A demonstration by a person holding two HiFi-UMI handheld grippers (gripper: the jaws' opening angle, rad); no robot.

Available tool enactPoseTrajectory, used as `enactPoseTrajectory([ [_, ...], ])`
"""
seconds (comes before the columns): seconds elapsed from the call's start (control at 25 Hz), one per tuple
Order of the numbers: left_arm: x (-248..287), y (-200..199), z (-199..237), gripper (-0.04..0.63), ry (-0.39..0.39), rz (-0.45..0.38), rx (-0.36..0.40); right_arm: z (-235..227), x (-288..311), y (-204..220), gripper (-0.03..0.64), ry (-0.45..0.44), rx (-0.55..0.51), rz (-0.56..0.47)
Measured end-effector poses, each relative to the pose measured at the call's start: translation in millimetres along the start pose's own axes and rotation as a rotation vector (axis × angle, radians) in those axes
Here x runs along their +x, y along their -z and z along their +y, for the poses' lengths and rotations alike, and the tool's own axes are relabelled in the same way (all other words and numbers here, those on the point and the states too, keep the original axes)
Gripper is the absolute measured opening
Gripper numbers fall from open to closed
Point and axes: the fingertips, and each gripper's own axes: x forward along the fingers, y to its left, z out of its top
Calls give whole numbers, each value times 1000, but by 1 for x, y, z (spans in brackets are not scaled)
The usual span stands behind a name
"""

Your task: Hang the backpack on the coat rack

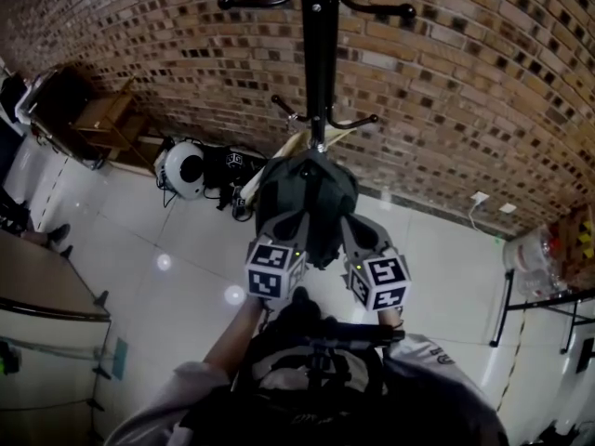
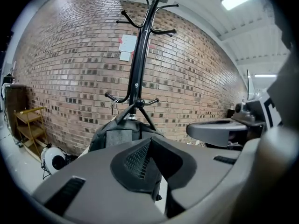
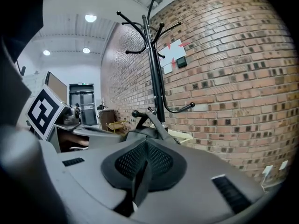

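Observation:
A black coat rack [image 1: 316,82] stands against the brick wall. A dark grey backpack [image 1: 307,189] hangs on it at the lower hooks, and in the right gripper view a strap [image 3: 141,119] runs up to a ball-ended hook. My left gripper [image 1: 282,219] and right gripper [image 1: 351,223] reach side by side to the backpack's lower part. In the left gripper view the gripper [image 2: 152,146] is shut, with the backpack [image 2: 117,134] just beyond its tips. The right gripper [image 3: 145,146] is shut too, and the backpack [image 3: 140,134] lies ahead of it. I make out nothing clamped in either.
A white helmet-like object [image 1: 186,168] and dark gear lie on the floor left of the rack's base. A wooden shelf [image 1: 107,119] stands at the far left and a tabletop [image 1: 37,286] at the near left. A metal stand with bags [image 1: 548,268] is at the right.

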Motion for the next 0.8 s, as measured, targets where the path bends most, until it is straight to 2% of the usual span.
enactPoseTrajectory([
  [0.32,-15,1,-24,6,-2,-36,-42,6,-25,12,14,-27,4,-7],
  [0.8,-26,5,-44,6,4,-54,-48,13,-45,15,14,-44,-11,-11],
])
